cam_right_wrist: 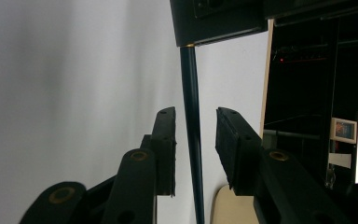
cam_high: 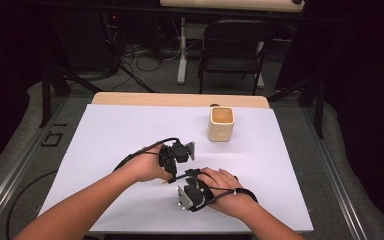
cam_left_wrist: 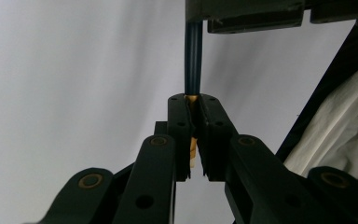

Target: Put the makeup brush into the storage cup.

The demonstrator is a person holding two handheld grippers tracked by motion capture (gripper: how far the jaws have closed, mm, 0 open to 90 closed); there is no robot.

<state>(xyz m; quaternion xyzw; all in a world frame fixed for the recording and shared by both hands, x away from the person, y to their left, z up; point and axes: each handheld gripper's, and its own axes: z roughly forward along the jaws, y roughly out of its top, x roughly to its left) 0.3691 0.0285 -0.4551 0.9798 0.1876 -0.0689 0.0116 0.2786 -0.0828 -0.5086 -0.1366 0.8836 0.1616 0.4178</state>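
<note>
Left tongs (cam_left_wrist: 193,135) clamp pencil (cam_left_wrist: 193,60), tip hidden | right tongs (cam_right_wrist: 196,149) open around it

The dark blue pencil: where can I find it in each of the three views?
High view: the dark blue pencil lies between the two grippers, low of centre, mostly hidden.
Left gripper view: it rises from centre to the top, its wooden end clamped by the left gripper.
Right gripper view: it runs from the bottom to the top, in the gap of the right gripper, whose jaws stand apart.
Shared landmark: the white table sheet.
</note>
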